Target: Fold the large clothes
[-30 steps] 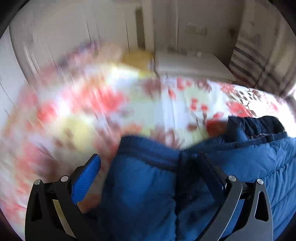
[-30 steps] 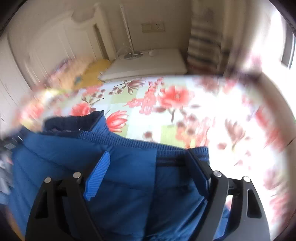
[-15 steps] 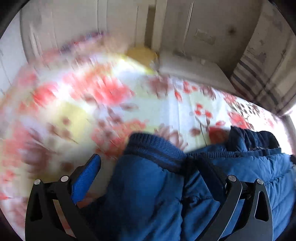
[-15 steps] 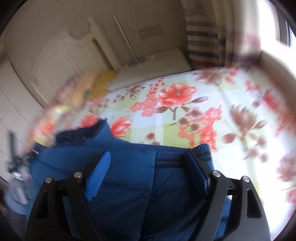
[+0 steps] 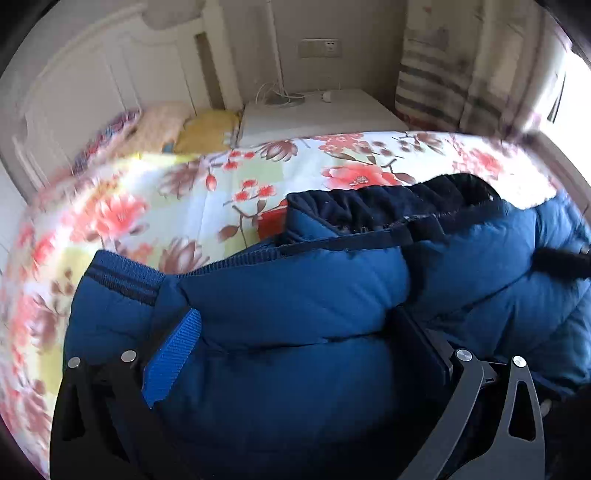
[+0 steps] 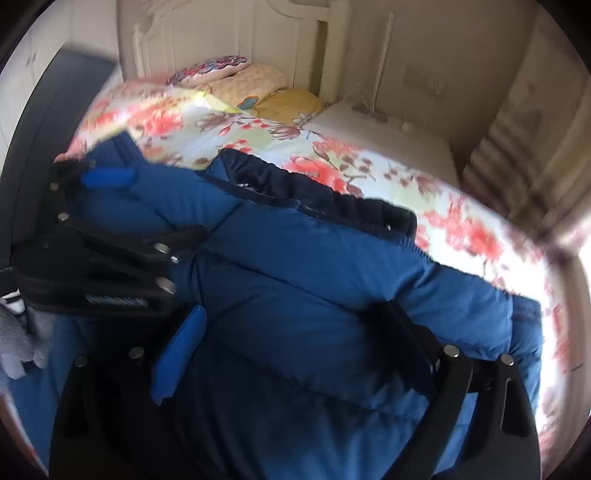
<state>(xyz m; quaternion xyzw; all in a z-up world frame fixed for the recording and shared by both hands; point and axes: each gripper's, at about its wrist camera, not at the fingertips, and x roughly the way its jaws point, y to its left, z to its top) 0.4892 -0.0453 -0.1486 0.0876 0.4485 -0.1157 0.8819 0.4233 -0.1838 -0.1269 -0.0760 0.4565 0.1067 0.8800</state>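
Left gripper [image 5: 299, 332]: jaws spread wide, with a thick fold of the blue jacket [image 5: 295, 295] bulging between them; the blue pad [image 5: 171, 360] at 8 o'clock and the dark finger at 4 o'clock both lie against the padding, so the fold appears pinched. Right gripper [image 6: 295, 332]: jaws opening, jacket [image 6: 314, 258] still between them; whether the pads press on it cannot be told. In the right wrist view the left gripper [image 6: 110, 206] enters from 9 o'clock, lying across the jacket's near edge. The jacket is a quilted garment with a ribbed cuff [image 5: 122, 278] at 9 o'clock and a dark navy collar [image 5: 388, 206] at 1 o'clock; it lies bunched on the near part of the bed. Beyond it, a floral sheet [image 5: 221, 184] covers the bed out to 12 o'clock. 3 pillows [image 6: 258, 85] rest against the headboard [image 6: 229, 33] at 11 o'clock. A white nightstand [image 5: 314, 114] stands just beside the bed at 12 o'clock, and a striped curtain [image 5: 436, 74] hangs at 1 o'clock.
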